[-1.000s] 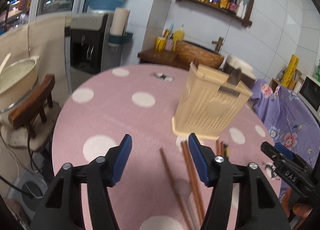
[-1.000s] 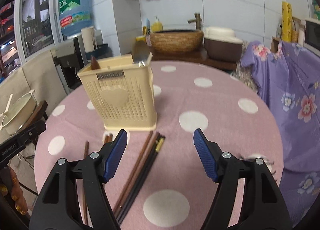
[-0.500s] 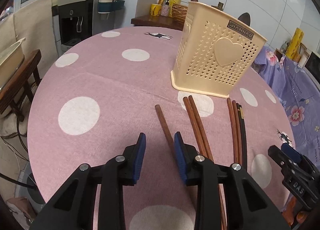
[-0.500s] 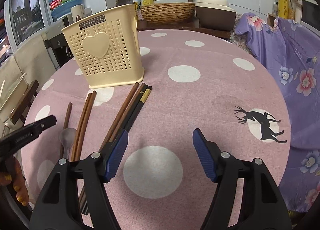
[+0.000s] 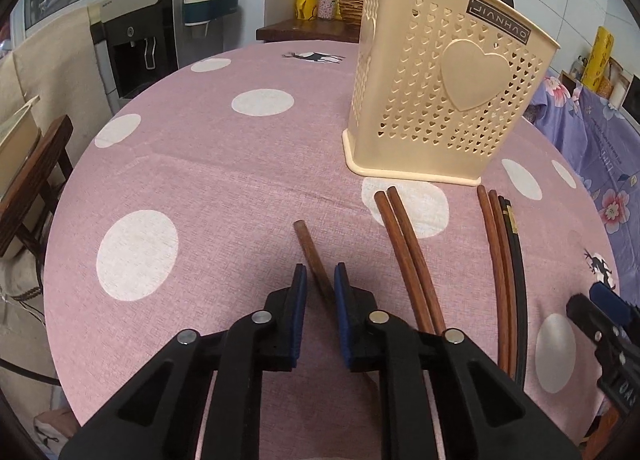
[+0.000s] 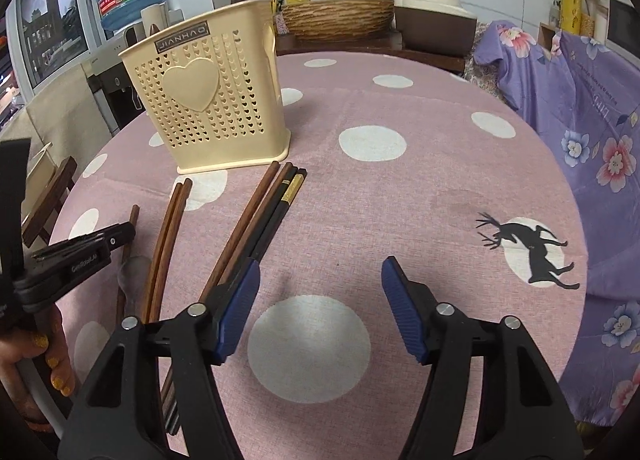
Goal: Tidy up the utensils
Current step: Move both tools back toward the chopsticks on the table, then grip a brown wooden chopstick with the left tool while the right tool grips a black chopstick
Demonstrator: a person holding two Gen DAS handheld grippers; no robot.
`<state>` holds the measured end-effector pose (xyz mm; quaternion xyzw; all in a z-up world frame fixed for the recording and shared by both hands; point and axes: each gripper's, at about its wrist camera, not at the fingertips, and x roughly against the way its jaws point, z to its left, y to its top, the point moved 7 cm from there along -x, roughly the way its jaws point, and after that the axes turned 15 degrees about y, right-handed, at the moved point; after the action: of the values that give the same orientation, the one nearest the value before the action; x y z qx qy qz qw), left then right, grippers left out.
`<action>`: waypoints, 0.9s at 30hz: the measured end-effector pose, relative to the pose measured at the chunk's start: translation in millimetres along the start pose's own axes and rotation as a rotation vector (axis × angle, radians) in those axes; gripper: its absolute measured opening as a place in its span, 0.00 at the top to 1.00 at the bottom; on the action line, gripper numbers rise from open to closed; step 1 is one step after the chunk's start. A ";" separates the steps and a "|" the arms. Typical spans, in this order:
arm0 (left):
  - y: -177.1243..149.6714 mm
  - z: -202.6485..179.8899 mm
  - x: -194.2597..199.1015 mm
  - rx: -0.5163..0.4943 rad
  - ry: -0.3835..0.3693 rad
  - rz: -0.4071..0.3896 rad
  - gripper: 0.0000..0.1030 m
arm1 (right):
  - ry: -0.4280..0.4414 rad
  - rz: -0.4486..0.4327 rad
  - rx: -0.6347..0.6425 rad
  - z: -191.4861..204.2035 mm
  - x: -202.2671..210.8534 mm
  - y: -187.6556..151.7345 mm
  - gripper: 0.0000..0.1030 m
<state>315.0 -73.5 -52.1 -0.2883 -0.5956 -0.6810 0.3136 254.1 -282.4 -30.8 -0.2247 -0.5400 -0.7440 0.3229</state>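
A cream perforated utensil basket [image 5: 444, 100] stands upright on the pink dotted table [image 5: 208, 180]; it also shows in the right wrist view [image 6: 212, 100]. My left gripper [image 5: 320, 280] is shut on the handle of a wooden spoon [image 5: 310, 250] that lies on the cloth. The spoon's bowl [image 6: 134, 270] shows in the right wrist view, under the left gripper [image 6: 120, 234]. A pair of brown chopsticks [image 5: 404, 248] lies right of it. More brown and black chopsticks [image 5: 506, 260] lie further right. My right gripper [image 6: 320, 284] is open and empty, low over the table.
A water dispenser [image 5: 140, 44] and a wooden stool [image 5: 32, 180] stand left of the table. A purple flowered cloth [image 6: 592, 108] covers furniture at the right. A woven basket [image 6: 336, 16] sits on a counter behind the table.
My left gripper came down and closed from wide open onto the wooden spoon's handle. My right gripper also came lower and stayed open.
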 end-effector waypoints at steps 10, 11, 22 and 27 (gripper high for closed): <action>4.6 7.6 -3.8 -0.019 -0.029 0.019 0.91 | 0.046 0.118 -0.053 6.3 -44.5 10.8 0.55; 5.2 7.4 -4.4 -0.019 -0.031 0.019 0.91 | 0.042 0.120 -0.050 7.6 -47.1 12.2 0.55; 7.6 7.1 -7.3 -0.016 -0.038 0.023 0.91 | -0.040 0.166 -0.020 -2.3 -58.3 26.1 0.78; 6.4 7.4 -7.3 -0.012 -0.039 0.017 0.91 | 0.057 0.129 -0.122 -3.7 -51.6 32.2 0.78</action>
<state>324.7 -66.2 -52.8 -0.3084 -0.5950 -0.6763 0.3059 313.1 -280.4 -46.1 -0.2570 -0.4686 -0.7593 0.3712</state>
